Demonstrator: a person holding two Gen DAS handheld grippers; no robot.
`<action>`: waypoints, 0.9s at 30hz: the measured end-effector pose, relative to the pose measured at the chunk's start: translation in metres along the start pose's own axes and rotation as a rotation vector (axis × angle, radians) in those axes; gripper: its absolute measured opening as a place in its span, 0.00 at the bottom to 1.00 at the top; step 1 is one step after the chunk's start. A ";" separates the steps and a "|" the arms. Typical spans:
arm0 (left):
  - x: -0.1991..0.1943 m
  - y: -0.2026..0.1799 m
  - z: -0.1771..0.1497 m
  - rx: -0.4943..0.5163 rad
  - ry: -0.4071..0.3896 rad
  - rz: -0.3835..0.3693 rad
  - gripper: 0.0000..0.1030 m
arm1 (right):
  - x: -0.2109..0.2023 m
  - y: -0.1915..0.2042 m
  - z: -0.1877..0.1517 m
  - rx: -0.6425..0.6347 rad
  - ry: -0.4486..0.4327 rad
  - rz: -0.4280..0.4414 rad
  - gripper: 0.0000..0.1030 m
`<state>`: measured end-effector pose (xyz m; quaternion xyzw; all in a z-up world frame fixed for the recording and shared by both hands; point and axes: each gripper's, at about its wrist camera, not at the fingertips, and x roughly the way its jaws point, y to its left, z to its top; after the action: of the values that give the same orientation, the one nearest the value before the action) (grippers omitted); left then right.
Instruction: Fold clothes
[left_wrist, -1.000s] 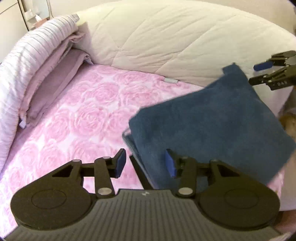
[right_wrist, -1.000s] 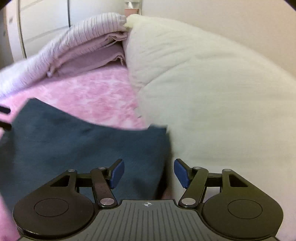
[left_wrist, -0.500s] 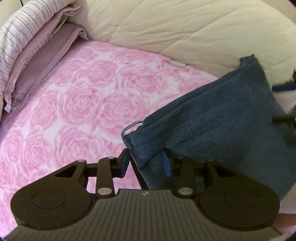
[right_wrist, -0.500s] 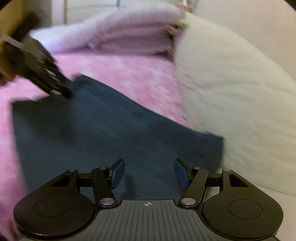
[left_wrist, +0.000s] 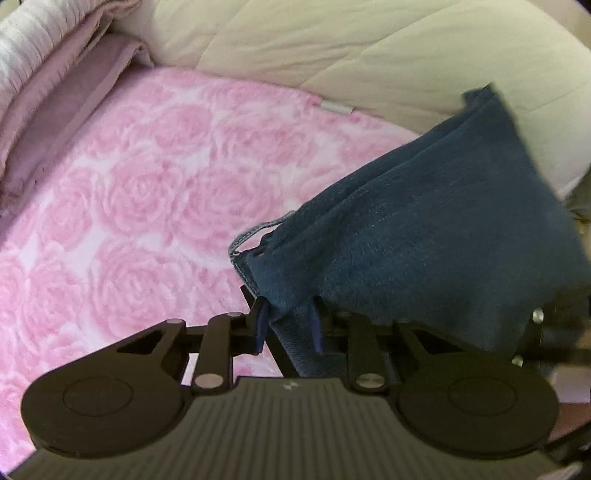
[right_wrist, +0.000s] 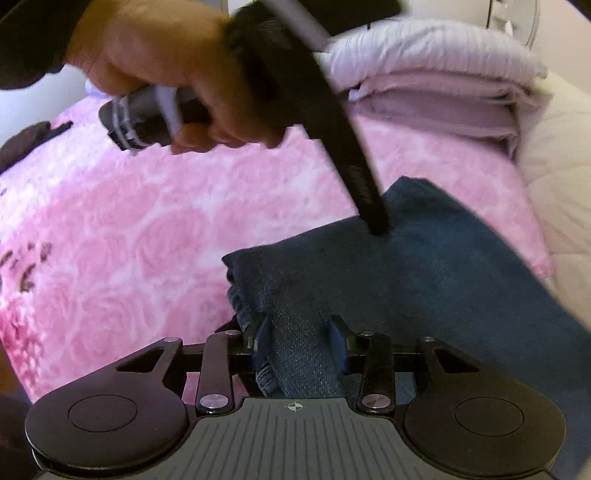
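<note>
Denim garment (left_wrist: 424, 236) pinched in both hand-held grippers: left (left_wrist: 288, 325), right (right_wrist: 301, 341).

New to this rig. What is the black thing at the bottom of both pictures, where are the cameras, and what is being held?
No robot here: a person carries a hand-held two-finger gripper in each hand, with a fisheye camera on each looking forward along the fingers. The black plate low in each picture is the gripper's own body.

In the left wrist view, the left gripper is shut on an edge of the dark blue garment. In the right wrist view, the right gripper is shut on another edge of it, and the person's hand holding the left tool shows above.

The garment lies on a pink rose-patterned blanket, beside a cream quilt and folded lilac bedding.
</note>
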<state>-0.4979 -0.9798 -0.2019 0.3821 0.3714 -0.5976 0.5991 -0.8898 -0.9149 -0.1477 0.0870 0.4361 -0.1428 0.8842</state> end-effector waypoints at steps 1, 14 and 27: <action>-0.006 0.000 -0.002 -0.002 -0.009 0.003 0.21 | 0.003 0.000 0.000 -0.001 0.006 -0.001 0.38; -0.057 -0.043 -0.041 0.101 -0.053 0.054 0.25 | -0.073 -0.082 -0.016 0.106 0.016 -0.320 0.38; -0.052 -0.062 -0.028 0.195 -0.042 0.146 0.24 | -0.051 -0.203 -0.034 0.272 0.099 -0.469 0.39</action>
<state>-0.5606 -0.9321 -0.1678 0.4519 0.2701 -0.5934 0.6089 -1.0114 -1.0879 -0.1339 0.1083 0.4640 -0.3963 0.7848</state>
